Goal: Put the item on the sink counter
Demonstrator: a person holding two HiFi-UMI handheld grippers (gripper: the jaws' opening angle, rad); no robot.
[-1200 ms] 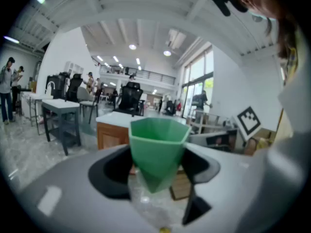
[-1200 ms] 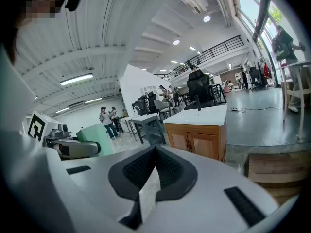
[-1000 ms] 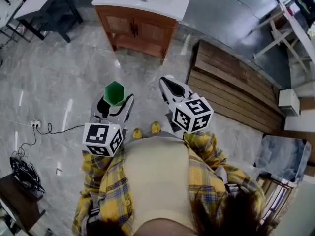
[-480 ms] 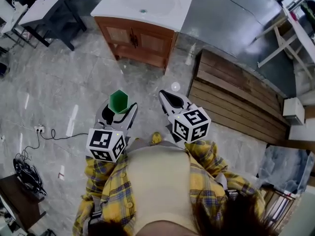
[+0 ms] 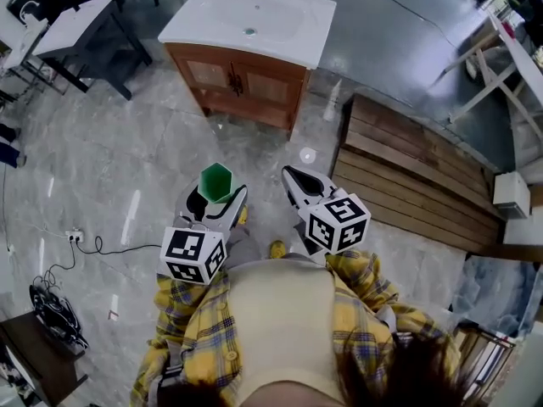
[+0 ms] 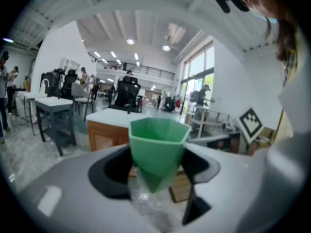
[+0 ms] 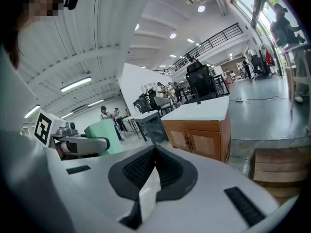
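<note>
A grey tiled floor [image 5: 127,151] fills the head view. A wooden platform [image 5: 407,172] lies at the right, and beyond the grippers stands a wooden cabinet [image 5: 246,79] bearing the white sink counter [image 5: 191,30]. A person in a yellow plaid shirt [image 5: 356,312] stands well short of the cabinet, with both grippers out in front, side by side and apart. The left gripper [image 6: 156,164] has its jaws spread wide and clamped on either side of a green faceted cup [image 6: 158,144], which is upright with its mouth up, in the air above the floor and far from the counter. The right gripper [image 7: 154,152] has its jaws pressed together with nothing between them.
</note>
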